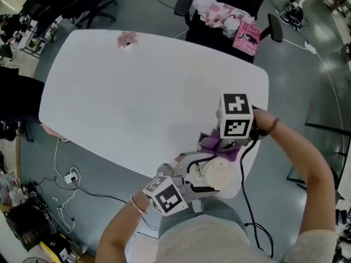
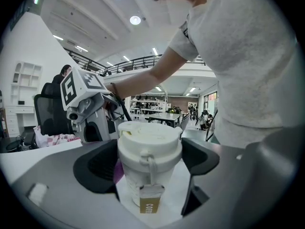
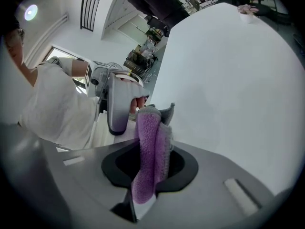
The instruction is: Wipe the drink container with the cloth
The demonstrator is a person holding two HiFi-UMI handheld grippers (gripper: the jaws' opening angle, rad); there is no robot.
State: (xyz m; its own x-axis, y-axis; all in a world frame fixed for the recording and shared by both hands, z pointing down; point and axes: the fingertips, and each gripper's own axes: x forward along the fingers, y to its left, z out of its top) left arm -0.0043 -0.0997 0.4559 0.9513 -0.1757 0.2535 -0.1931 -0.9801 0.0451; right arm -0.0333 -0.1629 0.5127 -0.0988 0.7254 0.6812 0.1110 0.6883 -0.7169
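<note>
A white drink container (image 1: 221, 174) with a white lid and a small brown tag stands at the near edge of the white table (image 1: 137, 103). My left gripper (image 1: 205, 178) is shut on it. In the left gripper view the dark pads (image 2: 97, 166) press both sides of the container (image 2: 149, 142). My right gripper (image 1: 222, 141) hangs just behind and above the cup, shut on a folded purple cloth (image 1: 215, 143). In the right gripper view the cloth (image 3: 150, 132) stands up between the jaws, close to the left gripper (image 3: 118, 104). A bit of the cloth (image 2: 117, 171) shows behind the cup's left side.
A small pink object (image 1: 127, 38) lies at the table's far edge. Behind the table a black chair (image 1: 230, 15) holds pink fabric and a pink magazine (image 1: 247, 37). Cables and a power strip (image 1: 70, 177) lie on the floor at the left.
</note>
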